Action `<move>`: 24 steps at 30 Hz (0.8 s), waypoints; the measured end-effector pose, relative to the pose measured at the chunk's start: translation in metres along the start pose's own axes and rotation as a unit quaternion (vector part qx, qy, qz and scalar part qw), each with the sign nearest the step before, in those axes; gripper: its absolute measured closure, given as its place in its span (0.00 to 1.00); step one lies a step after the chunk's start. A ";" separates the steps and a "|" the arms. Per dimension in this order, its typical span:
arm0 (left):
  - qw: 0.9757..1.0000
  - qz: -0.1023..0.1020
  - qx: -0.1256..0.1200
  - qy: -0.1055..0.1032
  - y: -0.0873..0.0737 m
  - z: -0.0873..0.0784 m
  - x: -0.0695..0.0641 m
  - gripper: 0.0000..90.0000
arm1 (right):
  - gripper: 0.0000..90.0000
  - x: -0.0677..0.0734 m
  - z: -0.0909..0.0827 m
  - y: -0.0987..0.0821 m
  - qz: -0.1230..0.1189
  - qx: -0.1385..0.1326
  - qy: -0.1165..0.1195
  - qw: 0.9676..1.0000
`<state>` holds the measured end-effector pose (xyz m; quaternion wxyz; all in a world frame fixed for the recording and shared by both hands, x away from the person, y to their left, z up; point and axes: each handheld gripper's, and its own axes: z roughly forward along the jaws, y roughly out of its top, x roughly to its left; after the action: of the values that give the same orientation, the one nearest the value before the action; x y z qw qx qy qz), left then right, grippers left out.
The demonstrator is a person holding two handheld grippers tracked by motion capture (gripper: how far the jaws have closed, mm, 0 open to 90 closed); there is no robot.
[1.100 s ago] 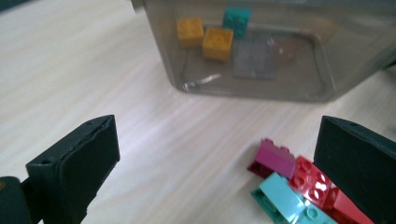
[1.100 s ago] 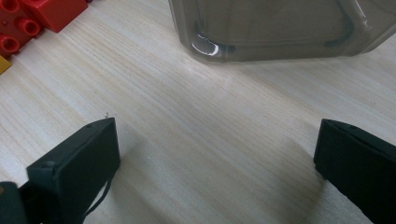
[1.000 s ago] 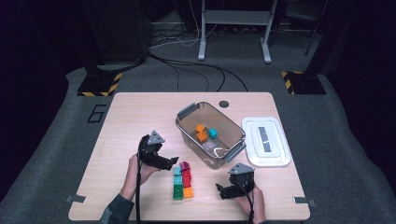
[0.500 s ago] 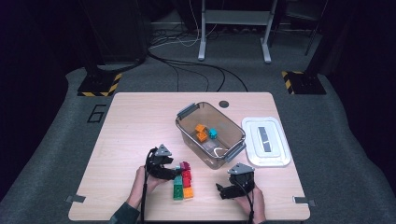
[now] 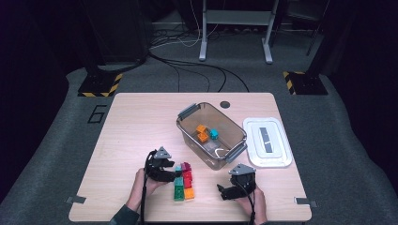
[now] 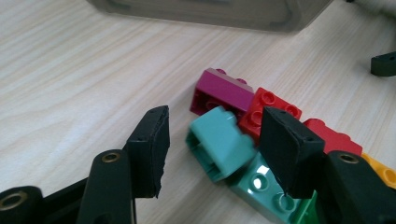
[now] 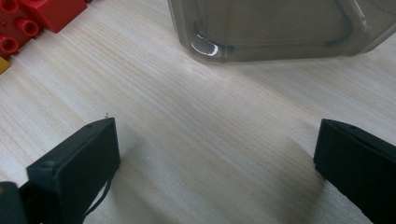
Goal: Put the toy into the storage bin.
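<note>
A small teal brick (image 6: pixel 219 147) lies tilted on a cluster of bricks near the table's front edge, beside a magenta brick (image 6: pixel 222 88) and a red brick (image 6: pixel 268 109). My left gripper (image 6: pixel 218 125) straddles the teal brick; its jaws have just been closing. The right pad (image 6: pixel 289 149) is at the brick's side, while a narrow gap remains at the left pad (image 6: pixel 152 149). In the high view the left gripper (image 5: pixel 174 173) sits at the cluster's left side. My right gripper (image 5: pixel 221 191) rests on the table to the right of the cluster, open and with nothing between its jaws (image 7: pixel 215 140).
A clear bin (image 5: pixel 187 112) stands behind the cluster with orange bricks (image 5: pixel 202 133) and a teal one (image 5: pixel 214 134) inside. Its white lid (image 5: pixel 267 140) lies to the right. A green brick (image 5: pixel 179 191) and an orange brick (image 5: pixel 189 193) sit at the cluster's front.
My left gripper has come down and toward the brick cluster, and its jaws have narrowed around the teal brick. The right gripper has stayed where it was.
</note>
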<state>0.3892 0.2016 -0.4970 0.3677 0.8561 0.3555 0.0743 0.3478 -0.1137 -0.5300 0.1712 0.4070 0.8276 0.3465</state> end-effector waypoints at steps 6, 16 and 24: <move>1.000 -0.001 0.011 0.003 -0.005 0.006 0.000 0.60 | 0.00 0.000 0.000 0.000 0.000 0.000 0.000 1.000; 1.000 -0.002 0.002 0.020 -0.012 0.004 0.006 0.74 | 0.00 0.000 0.000 0.000 0.000 0.000 0.000 1.000; 1.000 -0.007 -0.007 0.023 -0.013 -0.001 0.009 0.74 | 0.00 0.000 0.000 0.000 0.000 0.000 0.000 1.000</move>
<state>0.3881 0.2141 -0.5060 0.3658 0.8493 0.3690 0.0939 0.3478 -0.1138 -0.5300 0.1713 0.4067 0.8278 0.3464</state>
